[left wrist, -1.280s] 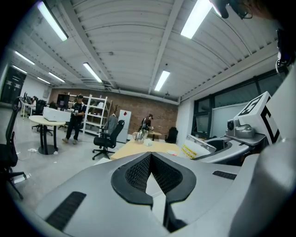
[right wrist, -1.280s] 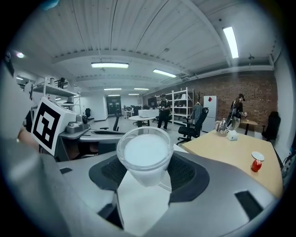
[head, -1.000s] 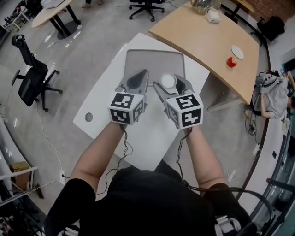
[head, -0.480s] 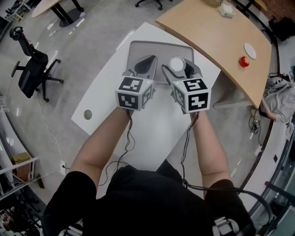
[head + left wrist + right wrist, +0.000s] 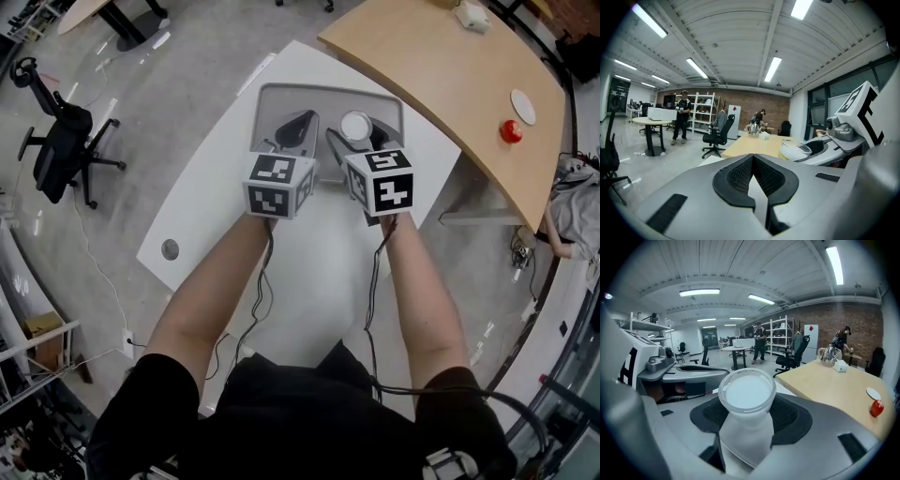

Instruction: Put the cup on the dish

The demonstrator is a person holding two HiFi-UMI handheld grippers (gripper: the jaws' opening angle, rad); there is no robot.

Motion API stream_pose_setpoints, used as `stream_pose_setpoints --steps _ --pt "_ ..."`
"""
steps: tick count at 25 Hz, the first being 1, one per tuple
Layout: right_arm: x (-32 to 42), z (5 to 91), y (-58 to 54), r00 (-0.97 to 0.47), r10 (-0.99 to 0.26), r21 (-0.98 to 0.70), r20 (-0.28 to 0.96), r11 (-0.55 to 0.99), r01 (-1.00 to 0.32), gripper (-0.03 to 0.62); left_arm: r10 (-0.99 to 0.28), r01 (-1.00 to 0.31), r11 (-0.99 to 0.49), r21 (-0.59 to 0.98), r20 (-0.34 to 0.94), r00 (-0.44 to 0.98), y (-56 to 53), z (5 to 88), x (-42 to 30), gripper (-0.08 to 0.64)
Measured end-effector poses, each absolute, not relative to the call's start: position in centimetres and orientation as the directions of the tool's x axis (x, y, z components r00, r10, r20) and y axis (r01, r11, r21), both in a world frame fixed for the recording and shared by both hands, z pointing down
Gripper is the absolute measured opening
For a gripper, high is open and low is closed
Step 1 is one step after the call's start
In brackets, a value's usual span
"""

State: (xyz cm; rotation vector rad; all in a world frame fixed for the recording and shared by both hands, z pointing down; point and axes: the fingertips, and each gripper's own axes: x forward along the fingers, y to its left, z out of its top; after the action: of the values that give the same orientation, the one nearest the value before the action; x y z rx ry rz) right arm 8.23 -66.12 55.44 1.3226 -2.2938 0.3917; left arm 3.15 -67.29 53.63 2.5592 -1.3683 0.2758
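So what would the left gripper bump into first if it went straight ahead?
Probably nothing nearby: the left gripper points level over the grey tray, toward the tan table; depth is unclear.

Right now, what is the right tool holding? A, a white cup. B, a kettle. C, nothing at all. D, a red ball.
A: in the right gripper view, the white cup stands clamped between the jaws of the right tool.

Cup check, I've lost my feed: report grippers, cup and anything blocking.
Right gripper shut on the cup. Cup above the grey tray, not released. Left gripper shut, empty. No obstruction seen.
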Motion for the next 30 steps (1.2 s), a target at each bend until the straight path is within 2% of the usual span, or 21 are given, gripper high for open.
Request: stream_pose_setpoints --steps 17,30 --pt "9.1 65.1 -71.3 -0.403 -0.704 -0.02 0.585 0.484 -0.875 0.233 -0.791 -0.85 -0.517 0.098 0.326 0.518 -72.5 63.4 4.5 -0.003" --pt "9.7 69.4 -72.5 -0.384 -0.681 -0.029 0.624 0.472 -0.881 0.233 -0.77 -0.845 -0.526 0.094 0.371 0.52 -74.0 67.3 4.6 -0.003"
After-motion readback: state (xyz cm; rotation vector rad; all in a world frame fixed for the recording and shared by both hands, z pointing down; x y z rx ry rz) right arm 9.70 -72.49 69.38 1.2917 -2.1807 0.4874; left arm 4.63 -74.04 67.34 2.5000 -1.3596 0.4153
